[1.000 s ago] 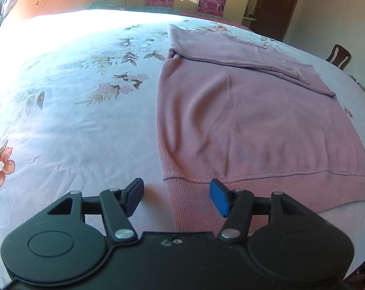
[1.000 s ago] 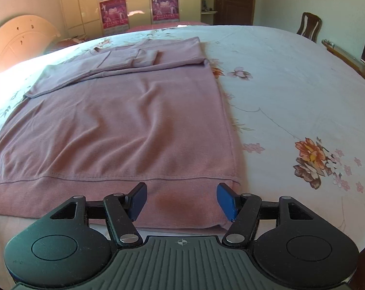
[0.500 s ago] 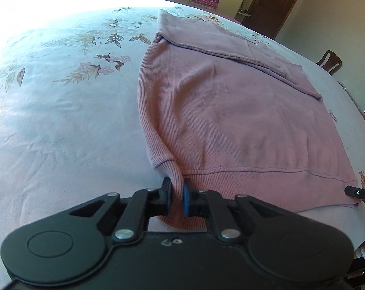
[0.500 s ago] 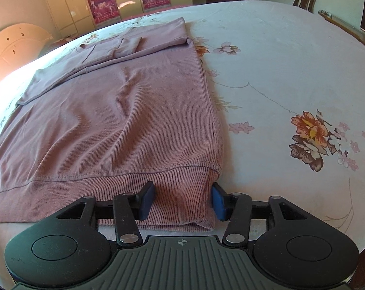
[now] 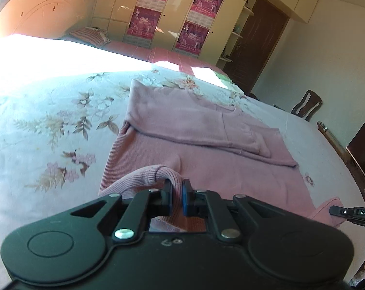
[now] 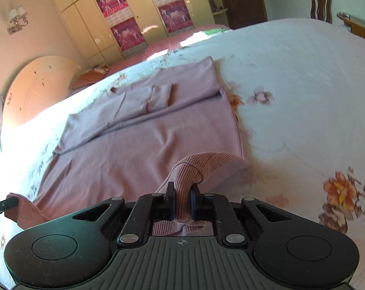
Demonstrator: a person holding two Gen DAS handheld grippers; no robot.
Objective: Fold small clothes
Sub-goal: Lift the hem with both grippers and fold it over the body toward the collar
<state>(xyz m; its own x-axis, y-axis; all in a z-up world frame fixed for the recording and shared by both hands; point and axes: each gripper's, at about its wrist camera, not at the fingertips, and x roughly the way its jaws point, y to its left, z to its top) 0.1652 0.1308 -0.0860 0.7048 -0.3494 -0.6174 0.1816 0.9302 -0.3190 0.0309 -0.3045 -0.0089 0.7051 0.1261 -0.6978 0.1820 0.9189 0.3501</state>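
Our pink sweater [image 5: 206,149] lies flat on the bed [image 5: 49,111], its sleeves already folded across the chest near the collar. That part looks done. What we judge remains is bringing the hem up over the body, and likely one more fold after that.

We have the ribbed hem band pinched at both lower corners. The left gripper [image 5: 176,199] is clamped tight on its corner, and the right gripper [image 6: 182,204], whose jaws have just been closing, now squeezes a bunched fold of rib. Both corners stand raised off the sheet, with the hem sagging between them.

The knit is fine-ribbed, soft and limp, so it drapes and creases readily. Under it the sheet is pale, smooth and flower-printed. Beyond stand cream wardrobe doors [image 5: 172,9] and a dark chair [image 6: 320,4].
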